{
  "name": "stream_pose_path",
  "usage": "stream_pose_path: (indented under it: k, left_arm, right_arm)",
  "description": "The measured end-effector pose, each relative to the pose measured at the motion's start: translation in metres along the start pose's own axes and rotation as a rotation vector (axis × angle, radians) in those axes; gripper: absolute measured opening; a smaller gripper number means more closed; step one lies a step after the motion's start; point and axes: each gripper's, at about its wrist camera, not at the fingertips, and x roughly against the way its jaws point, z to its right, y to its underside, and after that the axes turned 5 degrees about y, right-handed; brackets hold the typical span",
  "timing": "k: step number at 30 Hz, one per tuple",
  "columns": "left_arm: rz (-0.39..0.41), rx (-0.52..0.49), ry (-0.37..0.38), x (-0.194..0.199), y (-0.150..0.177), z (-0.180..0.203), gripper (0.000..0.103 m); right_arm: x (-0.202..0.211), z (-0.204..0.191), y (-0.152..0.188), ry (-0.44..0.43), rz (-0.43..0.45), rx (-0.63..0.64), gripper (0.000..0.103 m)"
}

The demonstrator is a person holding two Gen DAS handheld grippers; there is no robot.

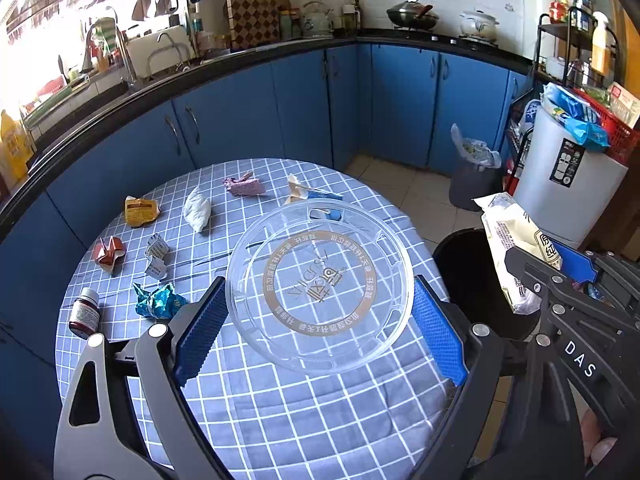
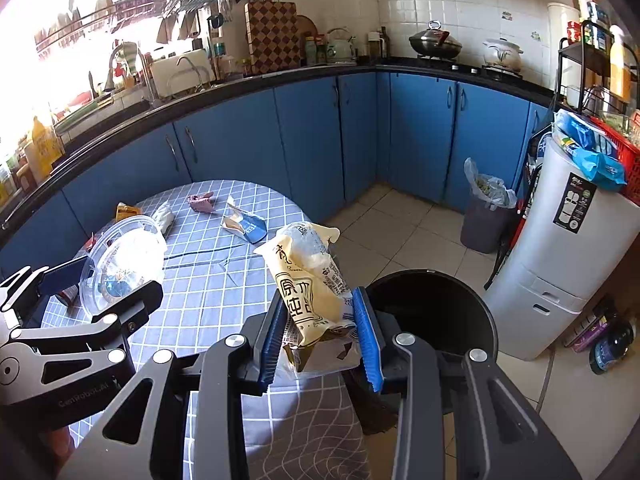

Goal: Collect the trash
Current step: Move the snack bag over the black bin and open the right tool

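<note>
Left claw (image 1: 320,316) clamping clear lid (image 1: 320,284), right claw (image 2: 320,336) gripping cream wrapper (image 2: 312,280), checked tablecloth (image 1: 280,400), blue cabinets (image 1: 400,100), perhaps a kitchen.

"DAS" on right gripper (image 1: 576,276) | "CenRobAI.AI" on left gripper (image 2: 100,292) | Chinese characters on wrapper (image 2: 316,280)

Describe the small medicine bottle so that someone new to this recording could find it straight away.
Start at the round table with the blue checked cloth. Go to its near-left edge in the left wrist view, just left of the crumpled teal wrapper. There the medicine bottle stands: dark red-brown with a white cap and a white label, the only rigid container among crumpled wrappers.
</note>
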Motion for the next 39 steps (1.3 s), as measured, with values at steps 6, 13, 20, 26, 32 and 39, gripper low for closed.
stream_pose_path:
  k: [6, 13, 20, 26, 32, 39]
  left_arm:
    - [0.016, -0.018, 0.012, 0.007, 0.0, 0.015, 0.088]
    - [0.024, -0.055, 0.023, 0.004, -0.008, 0.036, 0.088]
    - [0.017, -0.082, 0.041, -0.011, -0.018, 0.054, 0.088]
    - [-0.008, -0.102, 0.057, -0.031, -0.025, 0.069, 0.088]
    - [-0.028, -0.124, 0.07, -0.051, -0.032, 0.082, 0.088]
    - [-0.053, -0.126, 0.075, -0.072, -0.037, 0.089, 0.088]
  right_arm:
    - [0.007, 0.01, 0.002, 0.01, 0.01, -0.014, 0.033]
    - [0.005, 0.033, 0.002, 0.027, 0.007, -0.052, 0.033]
    - [-0.007, 0.055, 0.003, 0.036, -0.01, -0.092, 0.033]
    - [-0.022, 0.074, 0.001, 0.044, -0.031, -0.129, 0.033]
    - [-0.039, 0.091, 0.0, 0.025, -0.059, -0.182, 0.033]
    - [-0.06, 0.103, 0.0, 0.041, -0.087, -0.197, 0.036]
